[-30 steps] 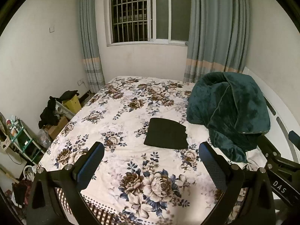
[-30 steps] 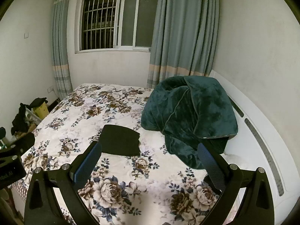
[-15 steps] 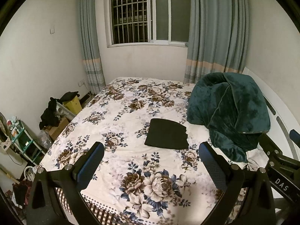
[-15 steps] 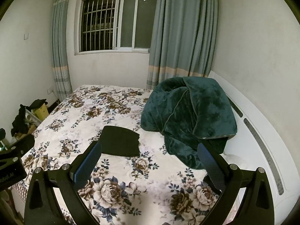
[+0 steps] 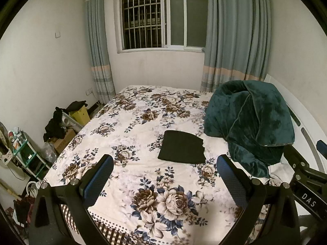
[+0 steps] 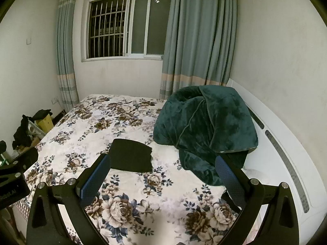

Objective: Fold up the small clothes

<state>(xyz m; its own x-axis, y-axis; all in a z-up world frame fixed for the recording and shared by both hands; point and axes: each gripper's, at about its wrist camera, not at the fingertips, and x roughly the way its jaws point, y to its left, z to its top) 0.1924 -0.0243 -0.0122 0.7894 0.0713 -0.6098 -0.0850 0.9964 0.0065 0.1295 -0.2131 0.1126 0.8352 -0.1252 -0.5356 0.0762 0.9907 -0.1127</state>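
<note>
My left gripper [image 5: 164,172] and right gripper [image 6: 162,169] hover wide open, empty, above the floral bed [image 5: 143,126]; a folded black garment [image 5: 181,147] lies mid-bed beside a green blanket [image 5: 251,122].

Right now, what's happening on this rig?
Nobody is handling anything. A person holds both grippers above the near end of the floral bedspread; the left gripper and right gripper are open and empty. A black garment lies flat on the bed as a neat rectangle, apparently already folded. A dark green plush blanket is heaped just beside it, toward the headboard.
</note>
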